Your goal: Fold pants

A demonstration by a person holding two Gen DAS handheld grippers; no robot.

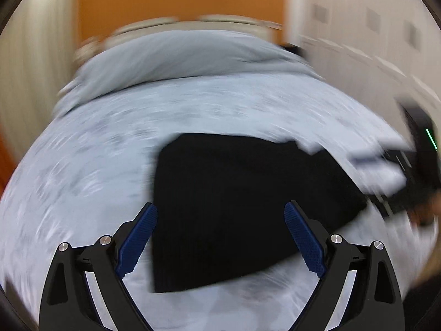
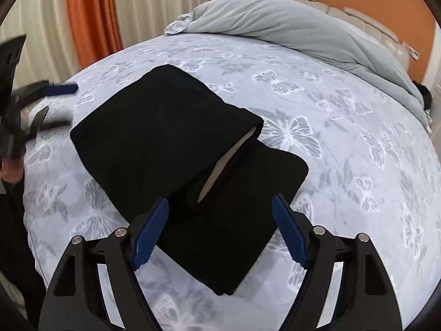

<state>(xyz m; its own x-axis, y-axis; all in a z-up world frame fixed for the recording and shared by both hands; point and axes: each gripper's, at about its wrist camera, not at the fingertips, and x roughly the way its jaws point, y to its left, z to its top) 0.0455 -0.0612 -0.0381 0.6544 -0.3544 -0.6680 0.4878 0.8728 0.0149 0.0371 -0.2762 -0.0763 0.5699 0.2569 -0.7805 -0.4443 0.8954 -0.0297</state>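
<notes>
The black pants (image 2: 176,149) lie folded into a compact stack on the bed, with a pale inner lining showing at the fold. In the left wrist view they are a blurred black shape (image 1: 237,201). My right gripper (image 2: 220,204) is open and empty, hovering over the near end of the stack. My left gripper (image 1: 220,212) is open and empty above the pants' near edge; it also shows in the right wrist view (image 2: 59,102) at the far left, beside the pants. The right gripper appears blurred at the right edge of the left wrist view (image 1: 386,160).
The bed sheet (image 2: 344,143) is pale blue with white butterflies. A bunched grey duvet (image 2: 289,22) lies along the headboard side. Orange and cream curtains (image 2: 91,13) hang behind the bed. White cabinet doors (image 1: 372,27) stand to the right.
</notes>
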